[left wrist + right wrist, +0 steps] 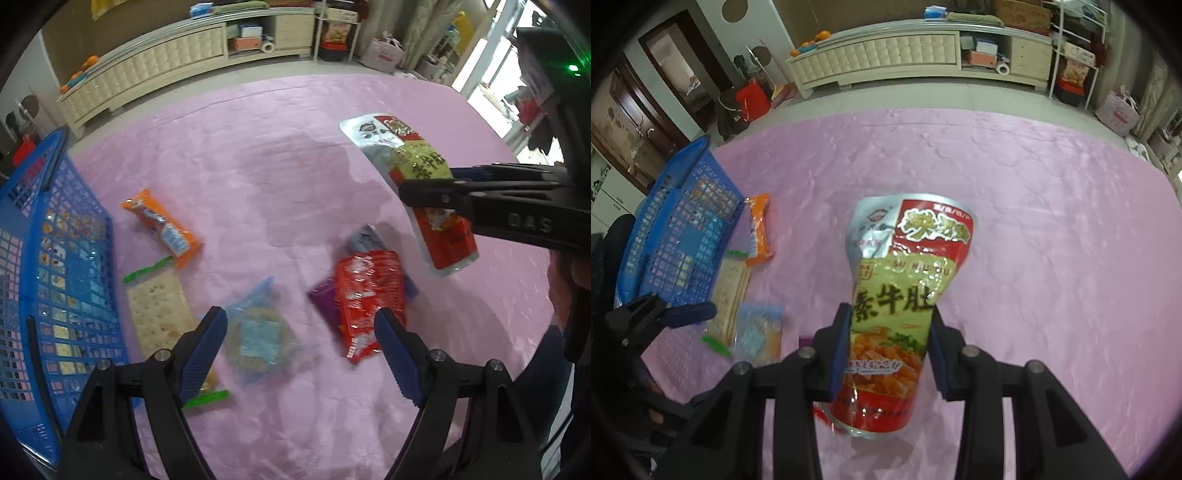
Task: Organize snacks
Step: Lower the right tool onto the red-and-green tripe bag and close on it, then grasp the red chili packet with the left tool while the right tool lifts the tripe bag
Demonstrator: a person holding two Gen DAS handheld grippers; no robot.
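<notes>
My right gripper (891, 332) is shut on a red, silver and yellow snack bag (901, 288) and holds it above the pink cloth; it also shows in the left wrist view (406, 162). My left gripper (299, 343) is open and empty, above a blue-wrapped biscuit pack (258, 332). Beside it lie a red snack pack (365, 295) on a purple one (321, 299), a cracker pack with green ends (159, 310) and an orange bar (162, 227). A blue basket (48, 280) with several snacks inside stands at the left.
The pink cloth (1052, 240) covers the whole work surface. A cream cabinet (905, 55) stands along the far wall. The right gripper's body (517, 206) reaches in from the right in the left wrist view.
</notes>
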